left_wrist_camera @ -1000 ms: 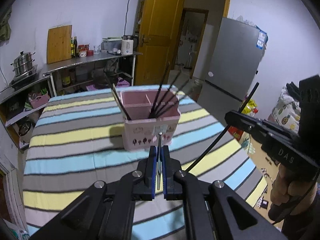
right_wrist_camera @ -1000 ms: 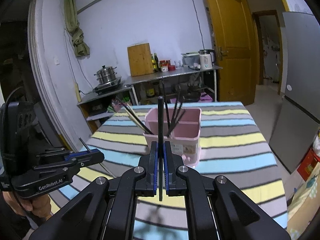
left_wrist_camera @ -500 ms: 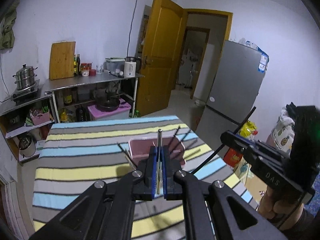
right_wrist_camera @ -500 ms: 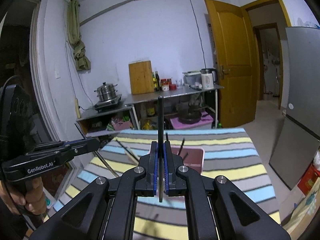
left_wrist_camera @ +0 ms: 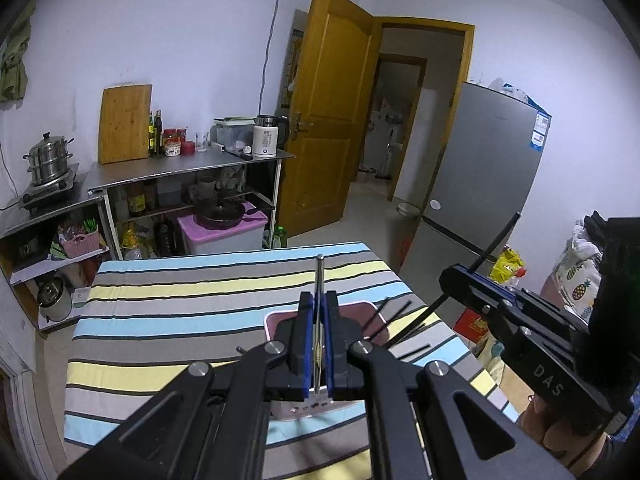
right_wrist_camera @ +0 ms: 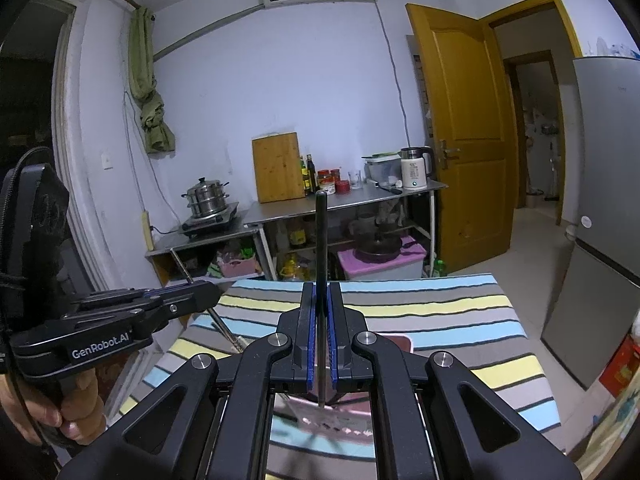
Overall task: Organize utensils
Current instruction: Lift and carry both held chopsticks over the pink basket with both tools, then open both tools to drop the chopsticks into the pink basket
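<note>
chopsticks: the left gripper (left_wrist_camera: 319, 344) pinches a metal chopstick (left_wrist_camera: 319, 280), the right gripper (right_wrist_camera: 320, 340) a black chopstick (right_wrist_camera: 321, 232); thin grips may let either swivel over the holder (left_wrist_camera: 378, 322).

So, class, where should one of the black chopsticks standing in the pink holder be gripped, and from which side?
The upper end, from above-right: the black chopstick leans out past the right rim of the pink holder, its lower part sunk inside.
</note>
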The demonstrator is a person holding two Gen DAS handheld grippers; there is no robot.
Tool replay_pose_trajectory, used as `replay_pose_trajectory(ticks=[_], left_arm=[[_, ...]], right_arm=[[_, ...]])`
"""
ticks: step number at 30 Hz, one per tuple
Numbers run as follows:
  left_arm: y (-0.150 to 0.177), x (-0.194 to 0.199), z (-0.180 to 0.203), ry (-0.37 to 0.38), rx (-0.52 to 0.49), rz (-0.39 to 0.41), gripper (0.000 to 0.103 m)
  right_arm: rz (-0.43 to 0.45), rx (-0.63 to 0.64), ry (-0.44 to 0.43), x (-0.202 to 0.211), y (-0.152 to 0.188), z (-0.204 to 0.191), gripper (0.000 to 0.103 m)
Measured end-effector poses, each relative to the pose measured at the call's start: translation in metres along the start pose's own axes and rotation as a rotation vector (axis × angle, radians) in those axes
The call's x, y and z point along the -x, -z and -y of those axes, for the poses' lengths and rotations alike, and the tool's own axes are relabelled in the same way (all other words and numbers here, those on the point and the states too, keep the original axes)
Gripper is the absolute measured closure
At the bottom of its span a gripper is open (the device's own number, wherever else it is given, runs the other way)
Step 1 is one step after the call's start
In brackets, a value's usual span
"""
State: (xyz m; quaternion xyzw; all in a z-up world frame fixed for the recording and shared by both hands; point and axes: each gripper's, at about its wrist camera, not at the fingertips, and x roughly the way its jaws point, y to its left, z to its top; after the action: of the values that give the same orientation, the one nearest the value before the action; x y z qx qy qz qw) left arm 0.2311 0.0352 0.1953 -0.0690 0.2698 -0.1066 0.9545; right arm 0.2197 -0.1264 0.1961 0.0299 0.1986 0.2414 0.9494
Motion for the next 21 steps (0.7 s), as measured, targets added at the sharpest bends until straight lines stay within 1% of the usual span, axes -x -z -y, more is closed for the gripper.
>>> replay_pose_trajectory(ticks=[7,16,21], left_arm=[[0.001,-0.020,0.000,-0.002,-0.003,-0.010,0.098],[0.012,-0.051,0.002,-0.015,-0.001,-0.062,0.098],[0.017,-0.061,0.006,-0.015,-0.012,-0.083,0.098]], right_arm=[[-0.002,0.007,0.018,-0.018,0.004,0.003,0.098],[-0.031,0.019,0.015,-0.036,0.014,0.005,0.098],[-0.050,0.045,0.027,-0.045,0.019,0.003,0.098]])
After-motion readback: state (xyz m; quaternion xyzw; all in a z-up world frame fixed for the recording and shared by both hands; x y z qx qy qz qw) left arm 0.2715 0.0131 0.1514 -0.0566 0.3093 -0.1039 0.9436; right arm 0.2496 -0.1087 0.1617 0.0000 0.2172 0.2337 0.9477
